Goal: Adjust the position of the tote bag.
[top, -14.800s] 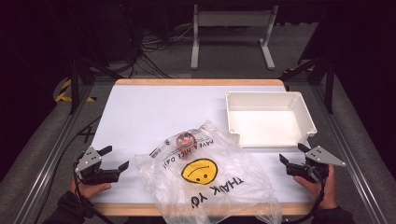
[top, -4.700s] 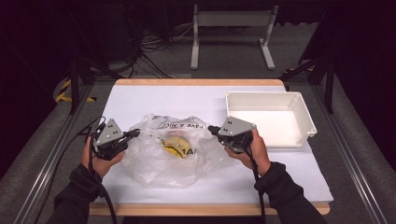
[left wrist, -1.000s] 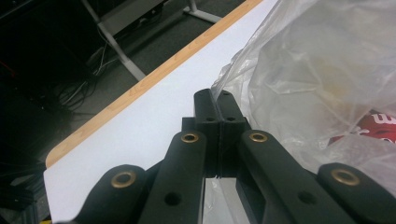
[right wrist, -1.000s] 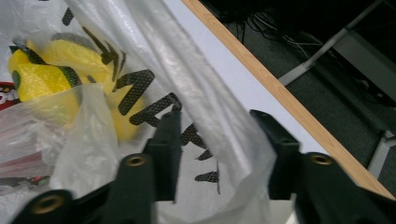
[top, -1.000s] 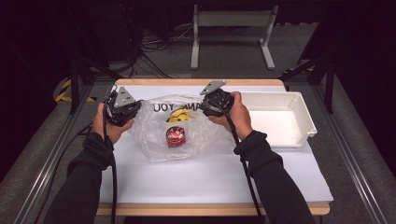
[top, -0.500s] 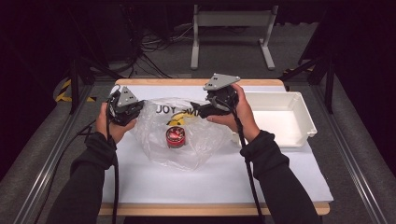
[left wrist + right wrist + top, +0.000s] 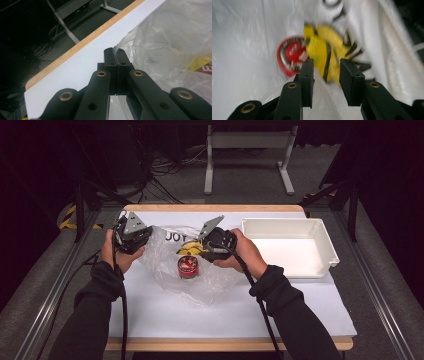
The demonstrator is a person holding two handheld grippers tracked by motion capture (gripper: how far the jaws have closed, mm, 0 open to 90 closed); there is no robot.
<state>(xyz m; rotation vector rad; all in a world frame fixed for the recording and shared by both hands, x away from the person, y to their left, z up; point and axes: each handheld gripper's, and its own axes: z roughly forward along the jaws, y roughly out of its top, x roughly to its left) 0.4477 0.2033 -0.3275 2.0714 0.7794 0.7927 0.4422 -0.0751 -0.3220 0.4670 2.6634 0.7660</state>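
A clear plastic bag (image 7: 212, 281) with a yellow smiley print (image 7: 189, 249) lies on the white table, and a red can (image 7: 187, 267) sits inside it. My left gripper (image 7: 147, 236) is shut on the bag's left edge. In the left gripper view its jaws (image 7: 115, 51) meet on the film (image 7: 170, 37). My right gripper (image 7: 199, 251) hovers at the bag's top middle, over the print. Its jaws (image 7: 325, 63) have just been closing and still stand apart, with loose film between them. Beyond them are the can (image 7: 290, 56) and the print (image 7: 324, 52).
A white rectangular tray (image 7: 320, 227) stands at the right of the table, close to my right hand. The table's wooden far edge (image 7: 215, 208) runs just behind the bag. Cables trail from both grippers toward the near edge.
My right gripper has moved left and nearer to me, from the bag's upper right corner to over the smiley print. The left gripper holds the same spot.
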